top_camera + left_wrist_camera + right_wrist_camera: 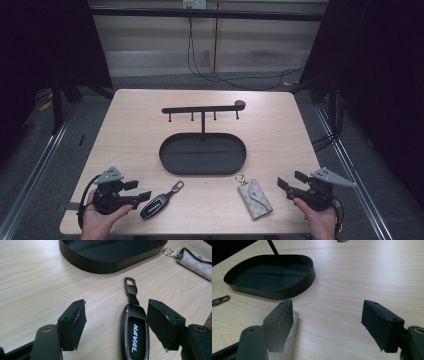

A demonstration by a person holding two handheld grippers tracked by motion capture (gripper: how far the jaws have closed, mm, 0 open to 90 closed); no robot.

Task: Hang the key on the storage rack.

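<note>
A black car key fob [155,205] marked HAVAL lies near the table's front edge, its metal clip [176,189] pointing toward the tray. My left gripper [139,190] rests just left of it, open. In the left gripper view the fob [135,336] lies close beside the right-hand jaw of the left gripper [116,305], and no pad presses on it. A beige patterned key pouch [255,198] with a ring lies to the right. My right gripper [290,180] stands open right of the pouch. In the right gripper view the pouch [289,340] peeks from behind the left-hand jaw of the right gripper [327,305].
A black oval tray [167,160] sits mid-table, with a T-shaped hook rack [202,109] rising at its far side. The tray's wall [107,265] [287,293] is close ahead in both gripper views. Bare wood lies between fob and pouch.
</note>
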